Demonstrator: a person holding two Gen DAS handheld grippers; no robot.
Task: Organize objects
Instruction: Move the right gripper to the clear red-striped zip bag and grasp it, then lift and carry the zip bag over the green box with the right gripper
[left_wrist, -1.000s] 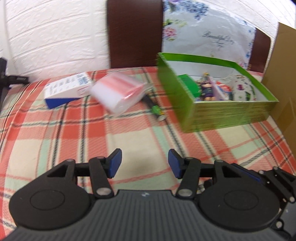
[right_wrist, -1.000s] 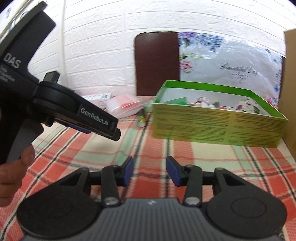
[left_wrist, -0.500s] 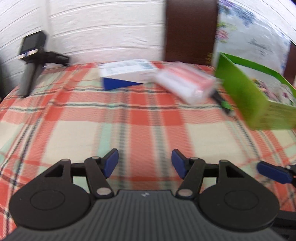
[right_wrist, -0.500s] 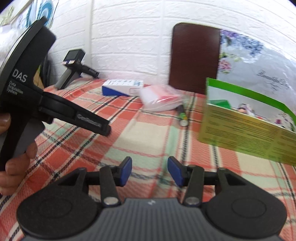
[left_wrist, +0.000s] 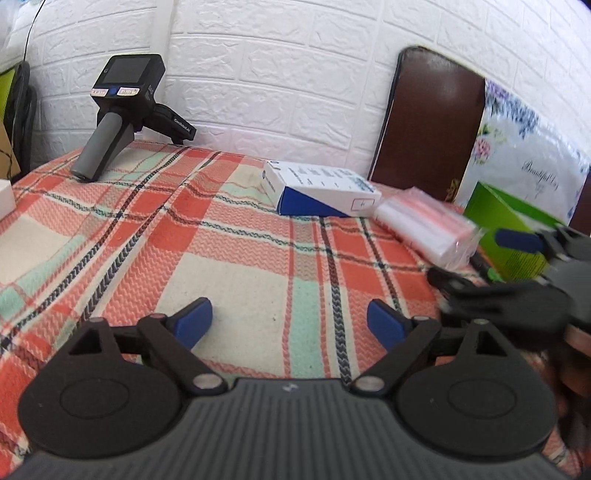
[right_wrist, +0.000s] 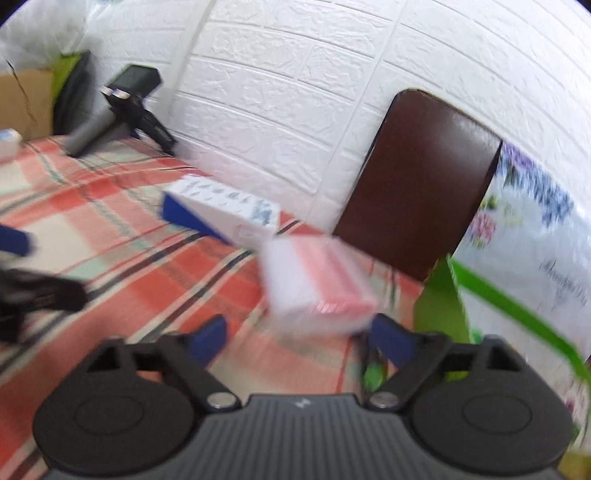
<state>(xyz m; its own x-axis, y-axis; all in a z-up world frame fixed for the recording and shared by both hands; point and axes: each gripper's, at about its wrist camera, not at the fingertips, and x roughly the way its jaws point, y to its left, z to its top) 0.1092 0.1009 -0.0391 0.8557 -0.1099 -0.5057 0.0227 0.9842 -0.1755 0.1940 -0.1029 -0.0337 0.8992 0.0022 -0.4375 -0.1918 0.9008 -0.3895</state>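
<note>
A white and blue box (left_wrist: 321, 188) lies on the plaid tablecloth (left_wrist: 236, 258), with a clear packet of pink and white items (left_wrist: 424, 229) to its right. A green box (left_wrist: 509, 236) stands at the far right. My left gripper (left_wrist: 290, 323) is open and empty, low over bare cloth. My right gripper (right_wrist: 299, 338) is open, just in front of the packet (right_wrist: 317, 288), with the white and blue box (right_wrist: 221, 210) beyond and the green box (right_wrist: 439, 302) to the right. The right wrist view is blurred. A green-tipped pen (right_wrist: 373, 373) lies by the right finger.
A spare black handheld gripper device (left_wrist: 125, 107) stands at the back left of the table. A dark brown chair back (left_wrist: 428, 125) and a floral bag (left_wrist: 528, 162) stand behind the table against the white brick wall. My right gripper shows blurred at the right edge of the left wrist view (left_wrist: 517, 280).
Both grippers have swung left and opened wider. The right gripper has moved forward, close up to the pink and white packet. The green box has slid to the right edge of both views.
</note>
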